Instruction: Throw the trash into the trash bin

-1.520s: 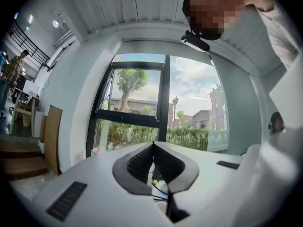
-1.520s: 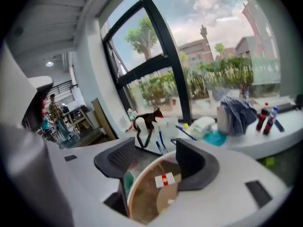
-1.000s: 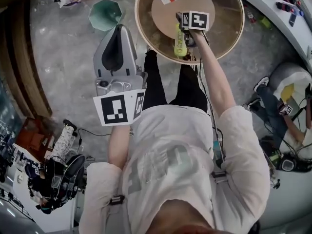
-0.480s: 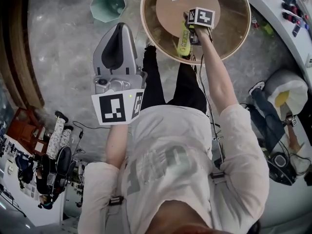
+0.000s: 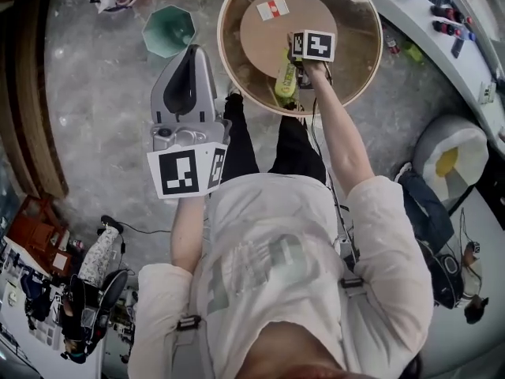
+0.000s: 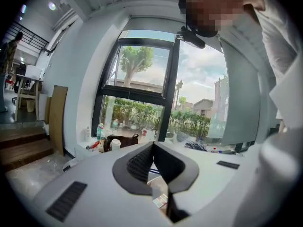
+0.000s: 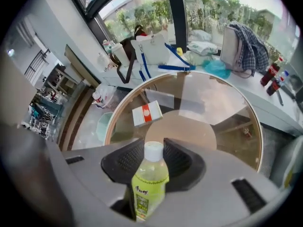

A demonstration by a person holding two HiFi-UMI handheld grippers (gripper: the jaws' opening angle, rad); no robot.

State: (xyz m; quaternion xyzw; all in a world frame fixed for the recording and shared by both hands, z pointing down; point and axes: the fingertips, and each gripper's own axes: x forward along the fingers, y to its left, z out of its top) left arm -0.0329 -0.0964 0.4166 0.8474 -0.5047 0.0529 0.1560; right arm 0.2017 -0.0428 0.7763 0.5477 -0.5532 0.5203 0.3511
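On the floor at far left: teal trash bin [image 5: 168, 28], open-topped, near the left edge of the round glass counter [image 5: 230, 69] but not under it. Next to it, left gripper [image 5: 190, 56], held out roughly level above the floor, jaws together with nothing between; idle for now.

On the counter, toward the far side: a red-and-white box [image 5: 274, 9], untouched, probably trash as well. Nearer the front edge: yellow-green bottle [image 5: 282, 81], white-capped, gripped at its upper part by the right gripper [image 5: 294, 68], pointing steeply down, jaws just drawn in and now pressing the bottle from both sides. Cannot tell whether lifted off the glass yet or lying on it.

Judged to be at the pick-up step: grasp made, carry not yet begun. Next: raise the bottle clear of the counter rim, swing it left to above the bin mouth, then spread the jaws to drop it in. Worth keeping a firm squeeze against slipping on the smooth round plastic. Box left for afterward.
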